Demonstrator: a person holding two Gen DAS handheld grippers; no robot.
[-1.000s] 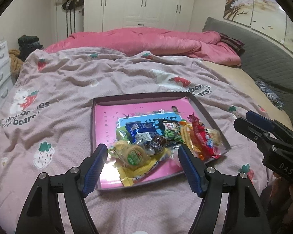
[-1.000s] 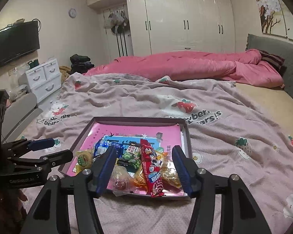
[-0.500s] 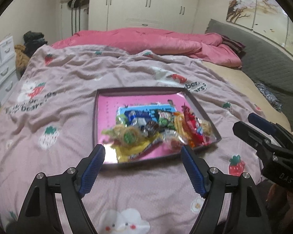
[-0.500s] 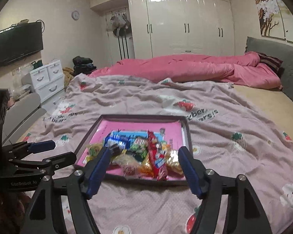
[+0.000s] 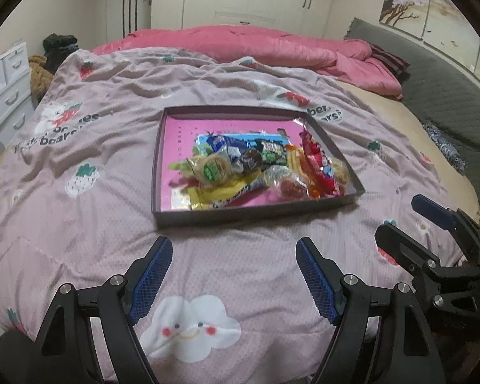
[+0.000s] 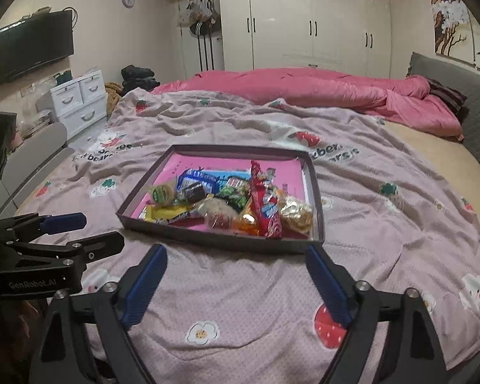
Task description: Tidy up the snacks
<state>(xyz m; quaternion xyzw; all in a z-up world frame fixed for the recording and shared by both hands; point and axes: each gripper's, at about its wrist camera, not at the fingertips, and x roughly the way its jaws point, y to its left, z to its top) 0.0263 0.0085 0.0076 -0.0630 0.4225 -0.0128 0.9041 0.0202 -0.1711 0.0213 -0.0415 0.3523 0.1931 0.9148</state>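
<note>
A shallow dark tray point(image 5: 240, 215) with a pink floor lies on the strawberry-print bedspread point(image 5: 80, 217). A heap of wrapped snacks point(image 5: 256, 169) fills its near half, among them a long red packet point(image 5: 316, 166) and a yellow bar point(image 5: 227, 193). My left gripper point(image 5: 233, 246) hovers open over the bedspread, short of the tray's front wall, with nothing between its fingers. My right gripper point(image 6: 236, 251) also stands before the tray point(image 6: 224, 240), jaws opening and empty, the snacks point(image 6: 227, 204) beyond it. Each gripper shows in the other's view: the right gripper point(image 5: 398, 217), the left gripper point(image 6: 100, 228).
A crumpled pink duvet point(image 6: 304, 86) lies across the far side of the bed. A grey headboard point(image 6: 448, 73) runs along the right. White drawers point(image 6: 80, 102) and a wall television point(image 6: 32, 46) stand at the left, wardrobes point(image 6: 313, 22) at the back.
Both grippers have drawn back from over the tray toward the bed's near side. The right jaws have spread wider. The snacks stay in the tray.
</note>
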